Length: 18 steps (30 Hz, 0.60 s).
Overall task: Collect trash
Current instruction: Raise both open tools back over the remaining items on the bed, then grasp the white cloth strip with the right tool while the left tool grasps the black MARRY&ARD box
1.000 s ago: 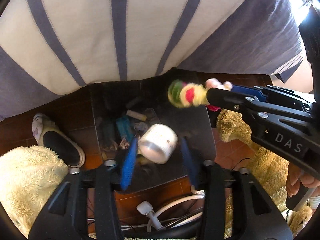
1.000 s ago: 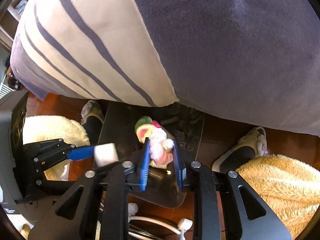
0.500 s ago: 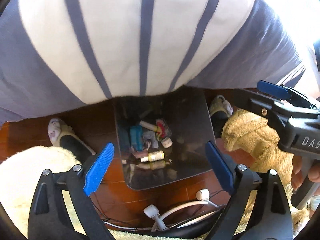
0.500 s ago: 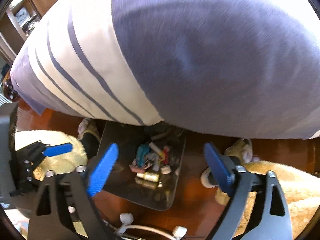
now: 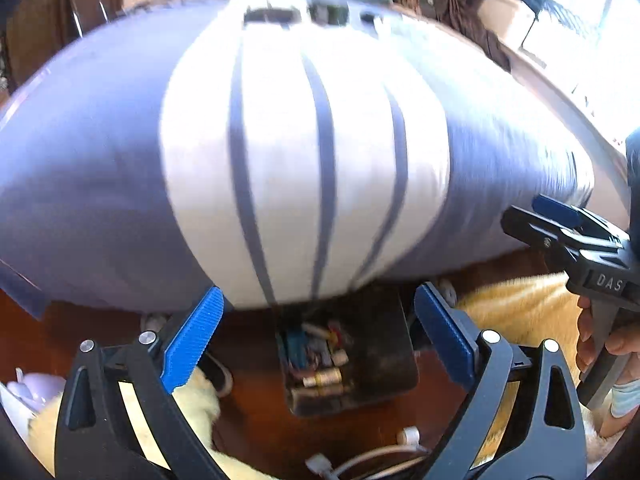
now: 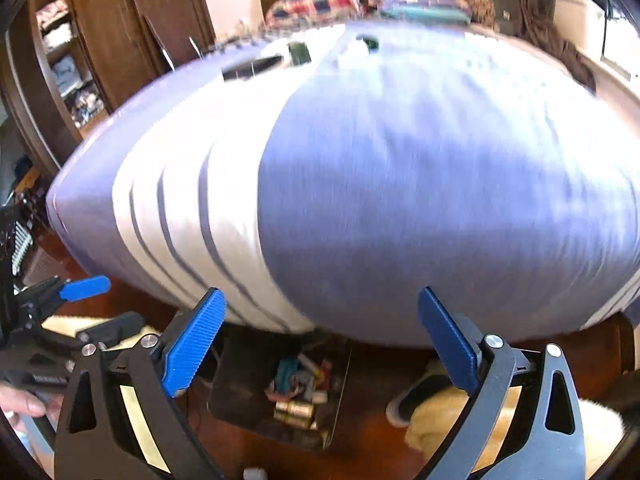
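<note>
Striped cloth, grey-blue and white, covers the bed [image 5: 304,160] that fills most of both views, its edge bulging over the dark floor where we work. Below that edge sits the black bin [image 5: 384,344], standing on the floor between the fluffy yellow rugs [image 5: 516,300], and we judge it was put there so trash can be dropped straight down from bed height. We hold the left gripper [image 5: 320,340] above it with its blue pads spread wide and nothing between them; the right gripper [image 6: 324,336] hangs the same way, wide open and empty, over the same bin. Inside lies the trash [image 6: 300,388]: small bottles, wrappers, a teal scrap, heaped loosely at the bottom. On the bed's far end we make out a few small dark items [image 6: 298,52], too blurred to name.
</note>
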Available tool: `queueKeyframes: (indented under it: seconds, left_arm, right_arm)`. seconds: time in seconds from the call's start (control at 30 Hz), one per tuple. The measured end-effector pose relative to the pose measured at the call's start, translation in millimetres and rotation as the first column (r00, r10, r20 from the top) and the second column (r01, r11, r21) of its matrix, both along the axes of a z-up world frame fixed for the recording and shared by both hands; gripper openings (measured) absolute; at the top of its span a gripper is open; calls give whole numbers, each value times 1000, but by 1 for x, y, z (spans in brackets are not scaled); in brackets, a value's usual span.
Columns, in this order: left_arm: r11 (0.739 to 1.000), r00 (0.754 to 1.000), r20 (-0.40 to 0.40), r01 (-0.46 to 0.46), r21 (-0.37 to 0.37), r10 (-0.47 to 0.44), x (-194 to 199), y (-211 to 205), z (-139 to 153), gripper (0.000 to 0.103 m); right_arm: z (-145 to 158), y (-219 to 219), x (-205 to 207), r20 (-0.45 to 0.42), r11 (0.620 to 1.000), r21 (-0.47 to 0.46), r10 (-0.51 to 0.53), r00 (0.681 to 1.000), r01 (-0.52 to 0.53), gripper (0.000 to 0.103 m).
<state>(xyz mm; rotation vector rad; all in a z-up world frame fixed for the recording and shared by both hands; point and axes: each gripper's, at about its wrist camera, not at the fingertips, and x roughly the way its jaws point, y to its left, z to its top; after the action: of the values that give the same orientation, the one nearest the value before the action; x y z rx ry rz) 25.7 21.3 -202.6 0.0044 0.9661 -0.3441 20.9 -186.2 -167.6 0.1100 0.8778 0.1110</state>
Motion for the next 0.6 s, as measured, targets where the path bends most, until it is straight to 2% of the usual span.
queueKeyframes:
  seconds: [0.3, 0.6]
  left_arm:
    - [999, 990, 138, -37, 7, 35, 36, 13, 52, 95]
    - [999, 983, 184, -26, 35, 19, 96, 4, 70, 95]
  right_arm:
    - [47, -8, 38, 104, 999, -51, -11, 994, 17, 99]
    - [69, -17, 95, 147, 995, -88, -38, 988, 52, 99]
